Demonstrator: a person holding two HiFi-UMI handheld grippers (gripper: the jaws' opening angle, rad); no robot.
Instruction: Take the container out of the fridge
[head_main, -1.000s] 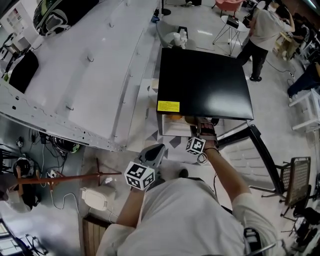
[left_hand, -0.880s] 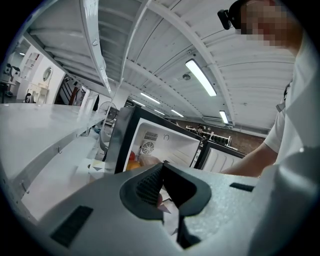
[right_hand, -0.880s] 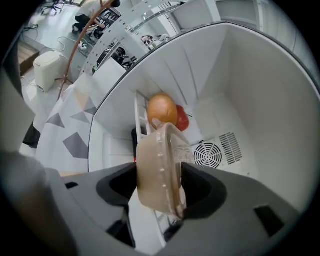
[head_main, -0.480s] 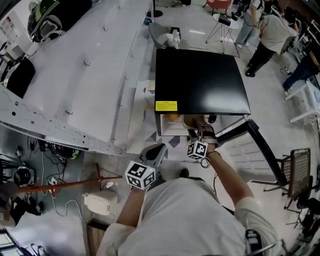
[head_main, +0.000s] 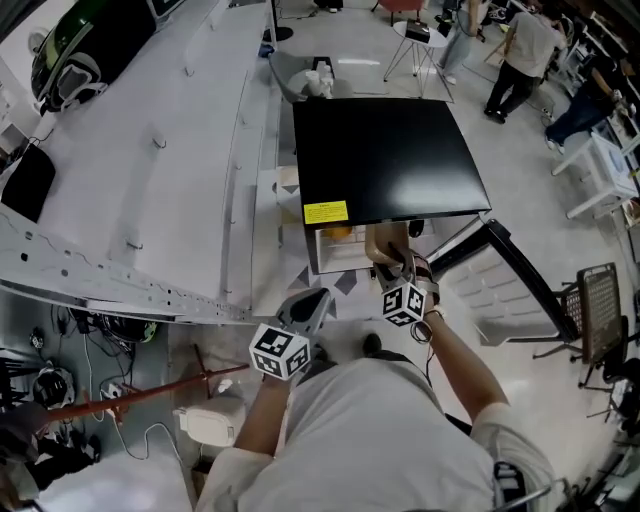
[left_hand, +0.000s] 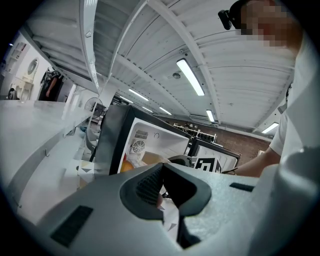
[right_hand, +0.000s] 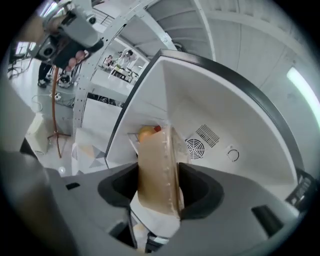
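A small fridge (head_main: 390, 155) with a black top stands open in front of me in the head view. A clear plastic container (head_main: 386, 243) with tan contents is at its front opening, and my right gripper (head_main: 393, 264) is shut on it. In the right gripper view the container (right_hand: 156, 165) stands between the pads of the right gripper (right_hand: 159, 184), which press on both its sides, with the white fridge interior (right_hand: 205, 110) behind it. My left gripper (head_main: 314, 302) hangs near my body, left of the fridge, shut and holding nothing (left_hand: 162, 189).
An orange fruit (right_hand: 145, 133) lies deeper in the fridge. The fridge door (head_main: 515, 275) swings open to the right. A long white bench (head_main: 150, 150) runs along the left. A red rod (head_main: 130, 395) and cables lie on the floor. People stand at the back right (head_main: 520, 50).
My right gripper has drawn back toward me with the container, which now shows further out of the fridge opening. The left gripper has stayed in place.
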